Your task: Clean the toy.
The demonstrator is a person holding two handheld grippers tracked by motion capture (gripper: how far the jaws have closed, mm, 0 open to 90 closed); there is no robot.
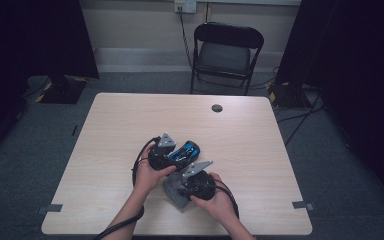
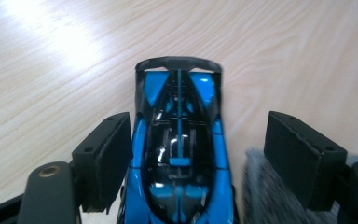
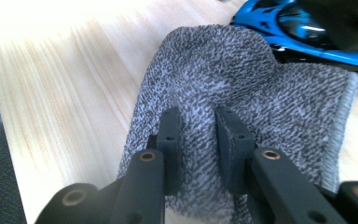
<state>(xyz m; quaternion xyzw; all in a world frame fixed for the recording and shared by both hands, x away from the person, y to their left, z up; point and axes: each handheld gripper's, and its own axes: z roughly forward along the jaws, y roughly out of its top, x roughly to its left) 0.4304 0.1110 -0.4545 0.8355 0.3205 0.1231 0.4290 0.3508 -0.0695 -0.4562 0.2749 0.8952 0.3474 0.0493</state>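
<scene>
A blue and black toy racing car [image 1: 186, 150] lies near the middle of the wooden table [image 1: 125, 120]. My left gripper [image 1: 176, 157] reaches along it from the left. In the left gripper view the car [image 2: 179, 154] sits between the jaws of my left gripper [image 2: 200, 122]; the left pad is close against its side and the right pad stands clear of it, so the gripper is open. A grey woven cloth [image 1: 172, 194] lies just in front of the car. My right gripper [image 3: 198, 116] is shut on a raised fold of the cloth [image 3: 242, 79], with the car [image 3: 303, 32] beyond it.
A black folding chair [image 1: 225, 50] stands behind the table's far edge. A dark round cable hole [image 1: 217, 108] sits in the tabletop at the back. Tape marks [image 1: 54, 207] flag the front corners. Dark stands and cables flank the table on the floor.
</scene>
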